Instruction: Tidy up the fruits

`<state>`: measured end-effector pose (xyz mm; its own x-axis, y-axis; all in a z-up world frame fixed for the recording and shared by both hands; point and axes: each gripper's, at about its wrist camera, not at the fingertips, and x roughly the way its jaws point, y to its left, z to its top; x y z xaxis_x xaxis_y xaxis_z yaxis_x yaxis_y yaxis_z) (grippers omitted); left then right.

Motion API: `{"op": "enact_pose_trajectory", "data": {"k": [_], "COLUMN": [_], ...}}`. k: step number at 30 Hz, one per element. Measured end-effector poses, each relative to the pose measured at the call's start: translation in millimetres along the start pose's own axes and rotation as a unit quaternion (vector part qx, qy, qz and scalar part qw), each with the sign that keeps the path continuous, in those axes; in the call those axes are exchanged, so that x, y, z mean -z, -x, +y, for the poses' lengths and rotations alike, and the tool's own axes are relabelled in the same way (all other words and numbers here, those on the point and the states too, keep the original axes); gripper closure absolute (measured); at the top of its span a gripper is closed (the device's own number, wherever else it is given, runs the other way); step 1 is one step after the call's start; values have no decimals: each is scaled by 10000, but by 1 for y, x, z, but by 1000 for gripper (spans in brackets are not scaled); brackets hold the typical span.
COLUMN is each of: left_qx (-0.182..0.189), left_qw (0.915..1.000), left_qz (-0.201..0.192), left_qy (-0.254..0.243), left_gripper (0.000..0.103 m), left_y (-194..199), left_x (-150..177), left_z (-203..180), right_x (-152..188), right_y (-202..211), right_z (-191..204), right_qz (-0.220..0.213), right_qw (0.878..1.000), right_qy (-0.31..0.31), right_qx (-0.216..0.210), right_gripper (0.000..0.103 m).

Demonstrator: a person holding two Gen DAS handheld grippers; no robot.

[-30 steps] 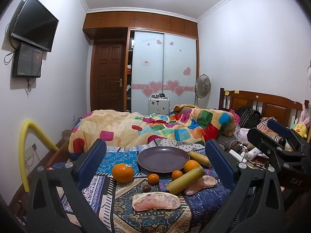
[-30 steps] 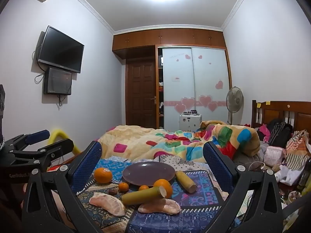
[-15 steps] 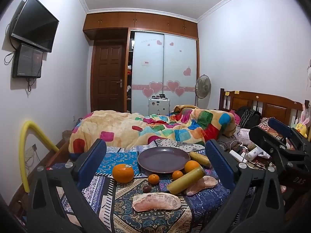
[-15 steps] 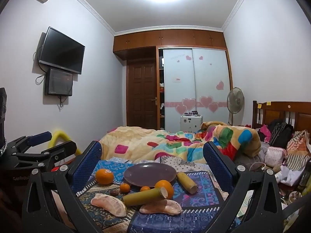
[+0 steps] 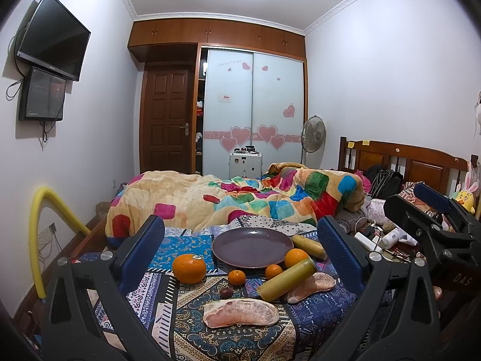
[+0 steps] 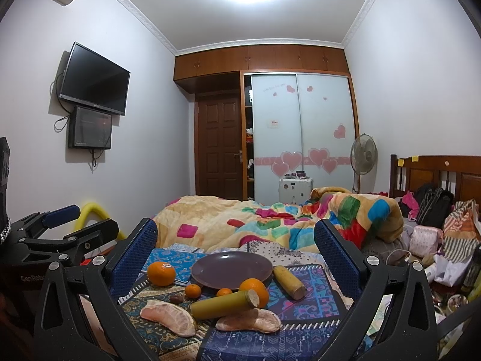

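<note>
An empty purple plate [image 5: 252, 246] [image 6: 232, 269] lies on a patterned cloth [image 5: 192, 334]. Around it lie a big orange [image 5: 189, 268] [image 6: 161, 273], a second orange [image 5: 296, 257] [image 6: 254, 292], small tangerines [image 5: 236, 277] [image 5: 273, 271], a small dark fruit [image 5: 226, 292], two pomelo segments [image 5: 240, 313] [image 5: 310, 283] and two yellow-green stalk pieces [image 5: 286, 279] [image 5: 309, 245]. My left gripper [image 5: 240, 249] is open and empty, above the near fruits. My right gripper [image 6: 234, 249] is open and empty, likewise back from the fruits. Each gripper shows at the edge of the other's view.
A colourful quilt [image 5: 240, 198] covers the bed behind the plate. Clutter of bags and bottles [image 6: 433, 240] lies to the right by the wooden headboard [image 5: 402, 162]. A yellow foam tube [image 5: 39, 234] stands at the left wall. A fan [image 5: 313, 135] and suitcase [image 5: 245, 165] stand by the wardrobe.
Both grippers have shifted very slightly; the view has barely changed. The fruits and plate have not moved.
</note>
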<state>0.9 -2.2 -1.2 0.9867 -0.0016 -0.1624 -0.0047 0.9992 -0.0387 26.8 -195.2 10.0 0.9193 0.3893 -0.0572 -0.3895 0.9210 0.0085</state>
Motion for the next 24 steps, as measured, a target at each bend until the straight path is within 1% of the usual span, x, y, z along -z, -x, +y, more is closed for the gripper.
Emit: {"op": "enact_pose_trajectory", "data": {"k": [24], "left_qx": [42], "left_qw": [10000], "left_qz": [2], "left_qy": [28], "left_gripper": [0], "left_y": [-1], "left_x": [4], "left_z": [-3], "right_x": [1], "right_y": [1], "right_z": [-3], "right_qz": [-11], "right_qw": [10000], "right_qy": [-4], "right_qx": [0], "right_gripper": [0]}}
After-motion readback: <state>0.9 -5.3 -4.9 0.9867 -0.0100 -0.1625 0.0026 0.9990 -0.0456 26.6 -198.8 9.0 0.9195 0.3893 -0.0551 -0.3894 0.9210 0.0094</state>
